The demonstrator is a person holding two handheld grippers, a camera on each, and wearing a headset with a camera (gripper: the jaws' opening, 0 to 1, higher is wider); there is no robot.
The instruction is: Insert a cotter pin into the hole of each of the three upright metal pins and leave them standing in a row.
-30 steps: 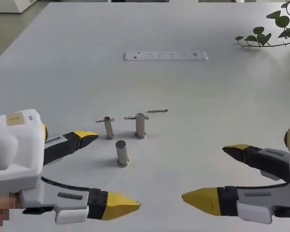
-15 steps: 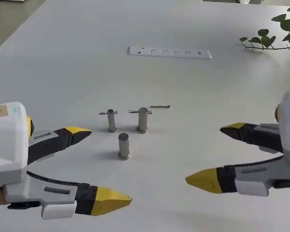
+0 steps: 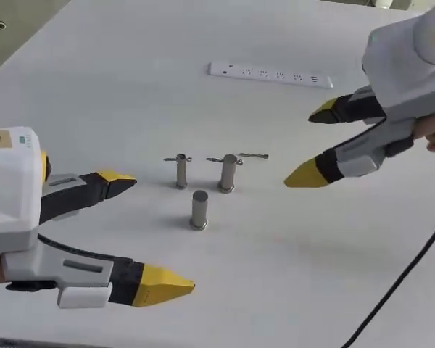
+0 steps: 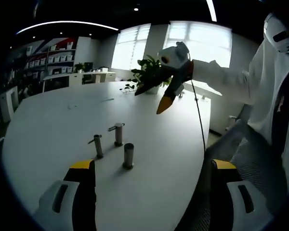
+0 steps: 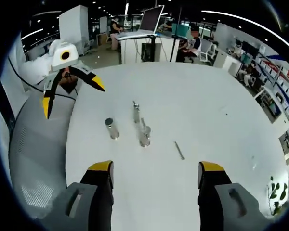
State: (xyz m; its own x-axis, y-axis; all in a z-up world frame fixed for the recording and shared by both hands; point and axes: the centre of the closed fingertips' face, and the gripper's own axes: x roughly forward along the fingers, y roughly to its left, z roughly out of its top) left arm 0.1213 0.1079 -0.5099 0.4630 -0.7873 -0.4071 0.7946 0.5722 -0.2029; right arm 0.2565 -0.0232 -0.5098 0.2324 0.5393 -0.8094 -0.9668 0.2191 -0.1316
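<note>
Three upright metal pins stand on the white table (image 3: 116, 87). The left pin (image 3: 181, 171) and the right pin (image 3: 228, 172) each carry a cotter pin through the top. The front pin (image 3: 199, 210) stands bare in front of them. A loose cotter pin (image 3: 254, 156) lies just right of the right pin, also seen from the right gripper view (image 5: 179, 150). My left gripper (image 3: 146, 232) is open, low at the near left of the pins. My right gripper (image 3: 308, 147) is open and raised above the table to their right. Both hold nothing.
A white power strip (image 3: 270, 74) lies at the far side of the table. A black cable (image 3: 399, 283) runs across the near right corner. A potted plant (image 4: 147, 72) stands at the far table edge in the left gripper view.
My right gripper has risen from low at the near right to higher and farther, beside the loose cotter pin. The left gripper stays much where it was. The pins have not moved.
</note>
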